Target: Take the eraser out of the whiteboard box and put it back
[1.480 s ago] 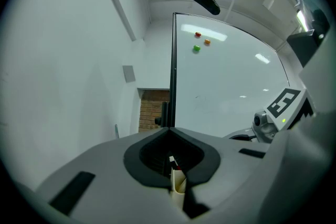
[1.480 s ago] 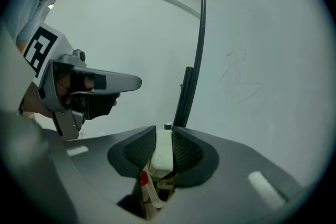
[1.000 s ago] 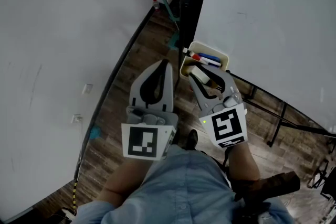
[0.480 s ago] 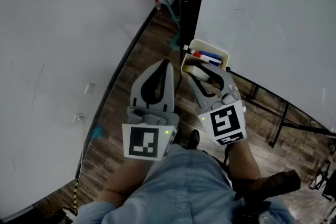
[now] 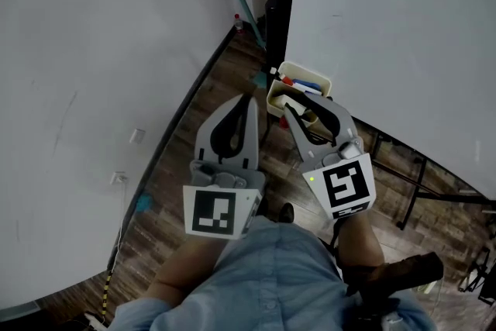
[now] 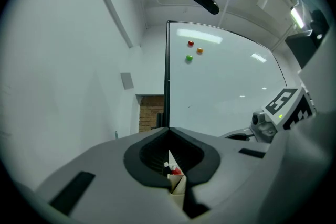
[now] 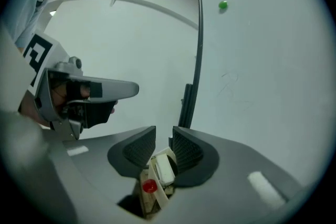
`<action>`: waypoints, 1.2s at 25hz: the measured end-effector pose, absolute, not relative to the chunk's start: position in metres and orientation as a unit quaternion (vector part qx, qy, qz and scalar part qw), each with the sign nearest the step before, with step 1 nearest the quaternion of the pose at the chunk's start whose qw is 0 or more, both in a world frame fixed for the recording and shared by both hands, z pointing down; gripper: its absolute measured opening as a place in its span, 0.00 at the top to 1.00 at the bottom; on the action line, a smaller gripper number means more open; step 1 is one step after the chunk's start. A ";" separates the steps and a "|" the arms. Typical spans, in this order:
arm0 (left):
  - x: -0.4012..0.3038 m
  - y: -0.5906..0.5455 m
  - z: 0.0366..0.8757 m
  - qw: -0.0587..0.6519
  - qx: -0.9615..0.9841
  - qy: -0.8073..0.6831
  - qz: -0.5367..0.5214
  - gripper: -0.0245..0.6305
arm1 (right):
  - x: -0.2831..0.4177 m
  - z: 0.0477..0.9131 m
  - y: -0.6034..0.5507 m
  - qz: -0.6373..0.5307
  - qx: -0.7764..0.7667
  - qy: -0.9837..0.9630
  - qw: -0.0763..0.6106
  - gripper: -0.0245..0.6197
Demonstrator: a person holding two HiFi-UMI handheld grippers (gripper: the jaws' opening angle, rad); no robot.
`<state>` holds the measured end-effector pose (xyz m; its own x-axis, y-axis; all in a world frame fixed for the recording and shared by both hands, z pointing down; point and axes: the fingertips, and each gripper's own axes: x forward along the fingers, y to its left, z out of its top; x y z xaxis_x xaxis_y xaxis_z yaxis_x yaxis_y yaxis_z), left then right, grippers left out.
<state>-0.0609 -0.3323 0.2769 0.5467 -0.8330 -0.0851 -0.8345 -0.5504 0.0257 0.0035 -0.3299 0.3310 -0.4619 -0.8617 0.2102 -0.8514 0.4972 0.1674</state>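
**A:** Where is the eraser?

**B:** The eraser (image 7: pixel 164 169), a white block, lies in the whiteboard box (image 5: pixel 318 74) beside a red marker cap (image 7: pixel 149 185). The box hangs at the lower edge of the whiteboard (image 5: pixel 387 27).

**A:** Which gripper is nearer?

**B:** The right gripper (image 7: pixel 164 136). It hovers over the box, tipped slightly down. The eraser sits ahead of and below its tips, lined up with the gap. Its long axis runs roughly the way the gripper points, so the jaws flank its long sides.

**A:** Is it gripped?

**B:** I judge not. The jaws stand partway apart and have just been closing. The eraser shows in the gap, but it looks seated inside the box walls, with the pads not pressing on it.

**A:** And the other one?

**B:** The left gripper (image 6: pixel 168 131) has its jaws together with nothing in them, just beside the right and short of the box.
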 end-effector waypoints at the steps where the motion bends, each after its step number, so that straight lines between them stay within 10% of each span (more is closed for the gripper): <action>1: -0.059 -0.328 0.274 0.011 -0.880 0.473 0.045 0.96 | 0.007 0.323 -0.327 -0.022 0.506 -0.854 0.120 0.81; 7: -0.052 -0.306 0.255 0.032 -0.879 0.473 0.058 0.96 | 0.035 0.285 -0.308 -0.038 0.546 -0.835 0.057 0.96; 30: -0.033 -0.256 0.232 0.062 -0.877 0.472 0.073 0.96 | 0.064 0.237 -0.255 -0.086 0.556 -0.826 0.001 0.96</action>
<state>-0.0327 -0.2565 0.2321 0.5445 -0.8176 -0.1871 -0.8359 -0.5475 -0.0398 0.0640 -0.2549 0.2373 -0.3809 -0.9198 -0.0944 -0.9195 0.3661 0.1435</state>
